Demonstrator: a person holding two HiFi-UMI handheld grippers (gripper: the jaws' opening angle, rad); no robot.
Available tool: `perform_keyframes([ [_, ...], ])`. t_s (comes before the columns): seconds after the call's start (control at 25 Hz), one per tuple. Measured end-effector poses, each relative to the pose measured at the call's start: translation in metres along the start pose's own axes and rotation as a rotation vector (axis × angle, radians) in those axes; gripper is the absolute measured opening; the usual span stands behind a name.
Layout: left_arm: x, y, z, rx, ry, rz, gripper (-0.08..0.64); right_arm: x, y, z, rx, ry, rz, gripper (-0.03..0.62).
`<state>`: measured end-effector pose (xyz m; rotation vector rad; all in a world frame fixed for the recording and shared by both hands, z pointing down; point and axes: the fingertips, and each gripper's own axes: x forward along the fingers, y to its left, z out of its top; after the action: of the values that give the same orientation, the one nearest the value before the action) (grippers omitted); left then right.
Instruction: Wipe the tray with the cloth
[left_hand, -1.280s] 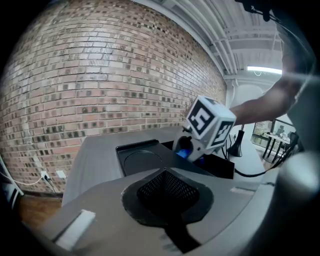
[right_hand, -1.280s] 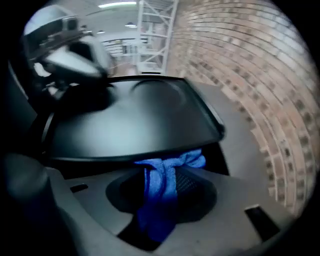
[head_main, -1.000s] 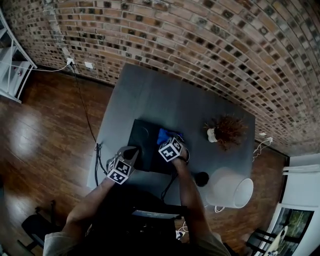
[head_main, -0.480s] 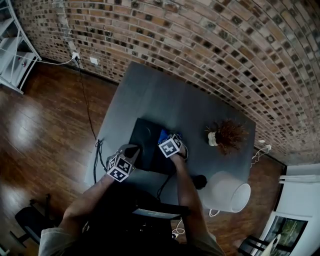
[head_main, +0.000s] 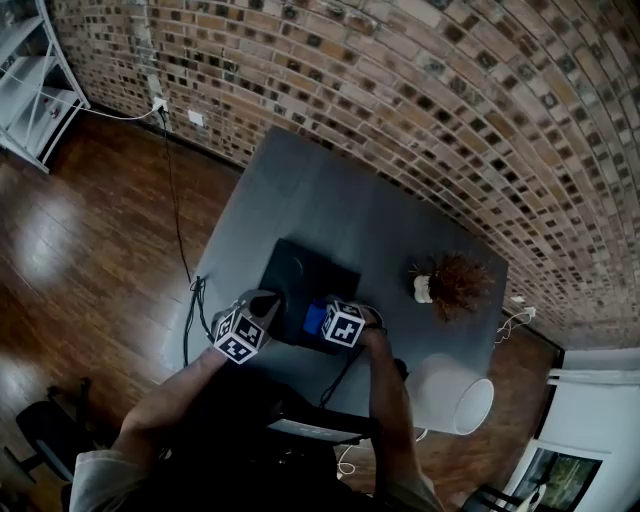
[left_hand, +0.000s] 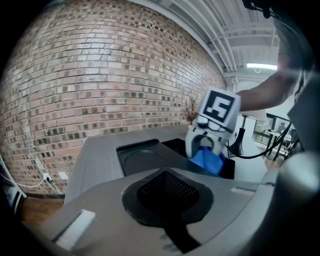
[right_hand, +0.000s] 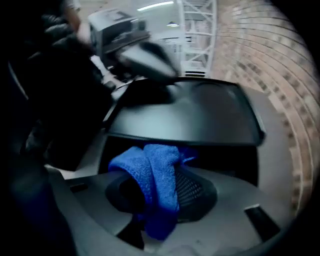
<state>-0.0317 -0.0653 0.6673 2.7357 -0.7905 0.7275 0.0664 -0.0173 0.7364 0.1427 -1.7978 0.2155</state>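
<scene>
Tabletop (head_main: 330, 200): left gripper (left_hand: 167, 194) jaws closed; right gripper (right_hand: 165, 197) jaws clamp cloth (right_hand: 155, 165), own view only.

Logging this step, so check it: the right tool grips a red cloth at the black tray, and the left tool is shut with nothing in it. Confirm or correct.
One error: the cloth is blue, not red; the right gripper view shows it. The rest stands: the right tool grips it at the black tray, and the left tool is shut, empty.
</scene>
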Motion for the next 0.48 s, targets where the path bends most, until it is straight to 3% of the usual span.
perform_keyframes([
  [0.12, 0.0, 0.001, 0.0, 0.004, 0.0, 0.002, 0.003, -0.018, -0.095, -0.012, 0.378, -0.032, -0.303, 0.158],
  [0.2, 0.0, 0.0, 0.0, 0.006, 0.002, 0.003, 0.003, -0.016, -0.118, -0.008, 0.492, -0.039, -0.389, 0.157],
  [0.24, 0.0, 0.0, -0.001, 0.006, 0.004, 0.002, 0.003, -0.01, -0.116, -0.005, 0.471, -0.032, -0.403, 0.158],
  [0.32, 0.001, 0.0, 0.0, 0.006, 0.005, 0.0, 0.003, 0.002, -0.093, 0.004, 0.312, -0.003, -0.371, 0.16],
  [0.44, 0.0, 0.002, 0.0, 0.012, 0.005, 0.005, 0.003, 0.007, -0.02, 0.018, -0.007, 0.031, -0.118, 0.155],
  [0.48, 0.0, 0.002, 0.0, 0.014, 0.006, 0.005, 0.003, 0.007, -0.001, 0.019, -0.069, 0.032, -0.043, 0.156],
])
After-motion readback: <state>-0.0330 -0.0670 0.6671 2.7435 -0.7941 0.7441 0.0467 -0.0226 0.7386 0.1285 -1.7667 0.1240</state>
